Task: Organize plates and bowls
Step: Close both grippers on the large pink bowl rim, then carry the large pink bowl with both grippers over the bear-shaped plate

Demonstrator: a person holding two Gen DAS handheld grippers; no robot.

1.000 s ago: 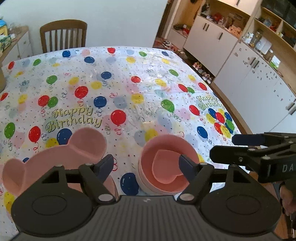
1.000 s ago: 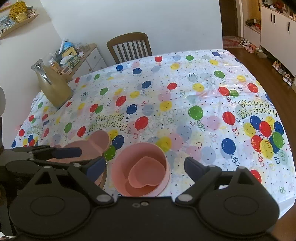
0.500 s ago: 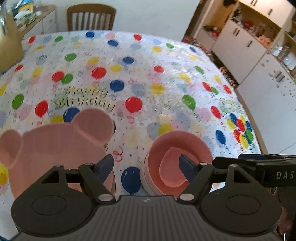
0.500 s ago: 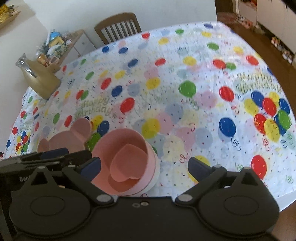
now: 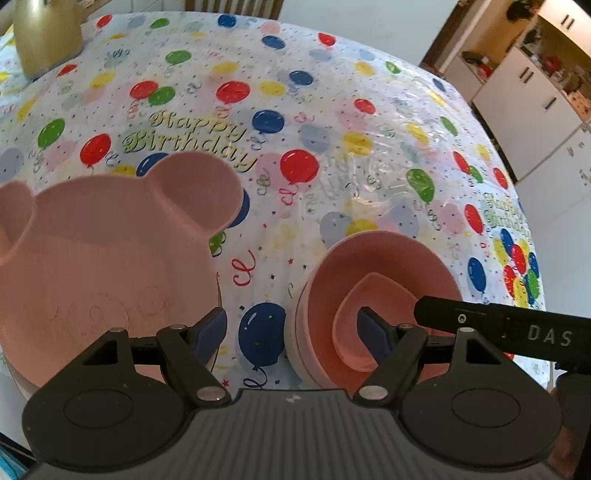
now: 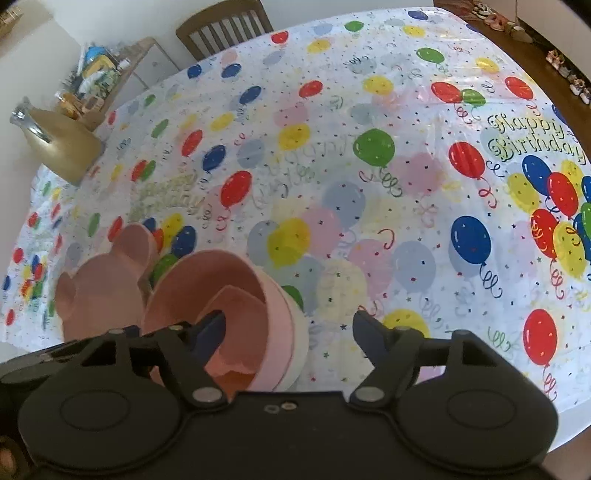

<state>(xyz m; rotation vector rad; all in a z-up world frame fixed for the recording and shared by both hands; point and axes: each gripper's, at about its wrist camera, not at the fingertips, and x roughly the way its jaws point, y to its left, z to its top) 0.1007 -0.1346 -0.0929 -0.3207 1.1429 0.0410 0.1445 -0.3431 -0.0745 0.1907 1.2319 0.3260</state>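
Note:
A pink bear-shaped plate [image 5: 103, 266] lies on the balloon tablecloth at the left; it also shows in the right wrist view [image 6: 99, 291]. To its right stands a stack of pink round bowls [image 5: 325, 280] with a small heart-shaped dish [image 5: 373, 295] inside; the stack [image 6: 273, 314] and dish [image 6: 236, 306] also show in the right wrist view. My left gripper [image 5: 293, 330] is open and empty, between plate and bowls. My right gripper [image 6: 288, 330] is open and empty, straddling the right rim of the bowl stack, and its finger [image 5: 498, 325] reaches over the bowls in the left wrist view.
A gold jug [image 6: 59, 147] stands at the table's far left, also in the left wrist view [image 5: 48, 33]. A wooden chair [image 6: 225, 26] is behind the table. White cabinets [image 5: 535, 110] line the right wall. The table's near edge lies just below the dishes.
Both grippers have moved down and forward, closer to the dishes. The right gripper has shifted so its left finger sits over the bowl stack. Both jaws stay open.

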